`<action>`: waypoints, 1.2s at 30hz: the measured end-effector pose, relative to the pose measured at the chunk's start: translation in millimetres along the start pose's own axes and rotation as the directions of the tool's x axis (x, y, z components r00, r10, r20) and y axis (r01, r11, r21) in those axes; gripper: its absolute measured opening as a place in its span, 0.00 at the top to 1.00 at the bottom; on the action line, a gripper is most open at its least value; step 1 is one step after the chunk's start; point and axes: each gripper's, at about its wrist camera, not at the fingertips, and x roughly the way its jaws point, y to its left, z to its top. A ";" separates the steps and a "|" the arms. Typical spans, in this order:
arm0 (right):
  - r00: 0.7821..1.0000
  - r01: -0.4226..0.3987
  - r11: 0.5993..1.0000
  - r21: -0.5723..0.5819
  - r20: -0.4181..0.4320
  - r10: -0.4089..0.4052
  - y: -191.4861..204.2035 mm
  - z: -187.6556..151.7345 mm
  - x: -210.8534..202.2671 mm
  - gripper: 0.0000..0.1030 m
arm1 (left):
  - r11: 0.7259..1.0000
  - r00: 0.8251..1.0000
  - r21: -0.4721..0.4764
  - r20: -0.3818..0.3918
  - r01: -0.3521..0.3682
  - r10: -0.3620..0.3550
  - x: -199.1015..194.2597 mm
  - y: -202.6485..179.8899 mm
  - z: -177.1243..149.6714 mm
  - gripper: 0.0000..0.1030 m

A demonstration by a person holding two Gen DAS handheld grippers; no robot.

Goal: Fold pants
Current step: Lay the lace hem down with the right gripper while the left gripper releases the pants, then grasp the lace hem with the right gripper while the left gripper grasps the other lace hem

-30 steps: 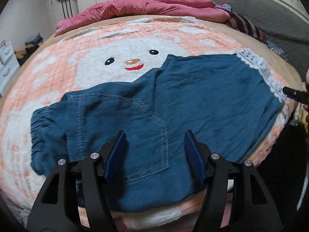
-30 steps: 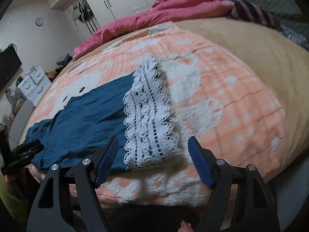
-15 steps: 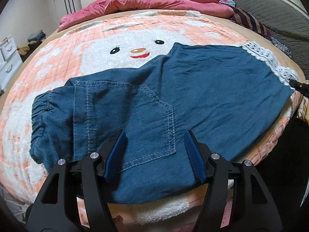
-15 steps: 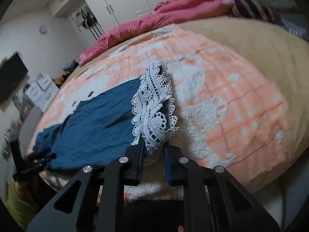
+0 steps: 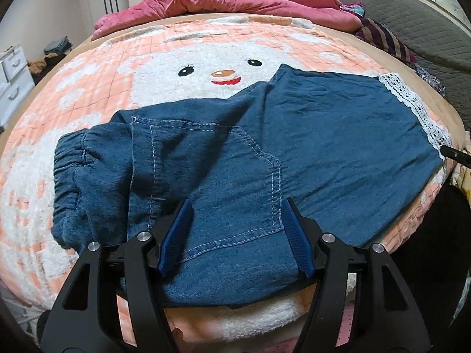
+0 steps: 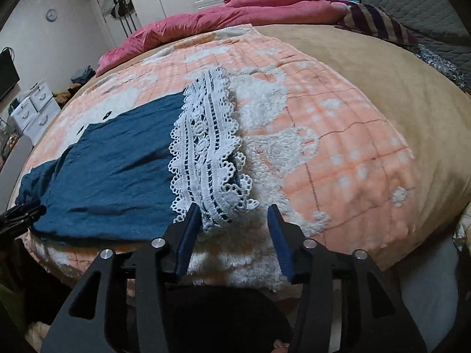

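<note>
Right wrist view: right gripper (image 6: 232, 220), just reopened, straddles the pants' (image 6: 112, 170) lace hem (image 6: 206, 147), contact seemingly unclear.

One pair of blue denim pants (image 5: 309, 147), one pink bear-face blanket (image 5: 176, 67), one crimson duvet (image 5: 235, 0), two grippers: left gripper (image 5: 235, 235), right gripper (image 6: 232, 235).

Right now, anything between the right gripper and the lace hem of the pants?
Nothing visible. The right gripper is open, its jaws having just reopened, with the lace hem of the pants lying directly ahead, its near corner by the left pad. Only bare blanket lies between the pads.
</note>
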 end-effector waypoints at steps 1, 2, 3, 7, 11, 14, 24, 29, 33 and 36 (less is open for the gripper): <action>1.000 0.013 1.000 0.000 0.009 -0.013 -0.1 -0.1 -3.5 0.51 | 1.000 1.000 0.002 0.001 -0.001 0.001 0.2 -0.3 0.0 0.46; 0.999 0.032 0.999 -0.002 0.025 -0.032 -0.2 0.6 -8.5 0.51 | 1.000 1.000 0.002 0.001 0.001 -0.001 0.3 0.1 0.0 0.46; 0.998 0.043 0.999 -0.003 0.041 -0.043 0.8 0.5 -14.4 0.51 | 1.000 1.000 0.001 0.000 0.000 0.000 0.2 -0.5 0.1 0.46; 0.989 0.072 0.994 -0.084 0.132 -0.060 23.5 8.1 -38.7 0.51 | 1.000 1.000 0.002 0.001 -0.003 0.003 0.0 -0.8 0.0 0.46; 0.993 0.019 0.986 -0.164 0.121 0.001 51.8 13.6 -33.2 0.46 | 1.000 1.000 0.007 0.002 -0.004 0.003 -0.4 -0.5 -0.8 0.46; 0.998 0.052 0.985 -0.162 -0.011 -0.054 58.8 13.9 0.1 0.44 | 1.000 1.000 0.016 0.000 -0.004 0.004 -0.1 -1.8 -1.8 0.46; 0.998 -0.036 0.993 -0.115 0.047 0.042 53.2 12.8 -11.7 0.35 | 0.997 0.997 0.031 0.017 0.068 -0.069 -26.0 -13.2 1.3 0.44; 0.990 -0.042 0.998 -0.052 0.132 0.048 34.0 12.6 -45.4 0.27 | 0.984 0.983 0.098 0.092 0.152 -0.161 -59.6 -46.1 25.8 0.29; 0.988 -0.049 0.999 -0.011 0.144 0.050 19.3 5.7 -54.2 0.24 | 0.965 0.973 0.189 0.107 0.183 -0.205 -65.3 -85.1 47.5 0.22; 0.991 -0.049 0.999 0.022 0.129 0.046 8.6 -5.0 -53.4 0.24 | 0.945 0.966 0.250 0.097 0.209 -0.240 -59.0 -114.9 65.6 0.18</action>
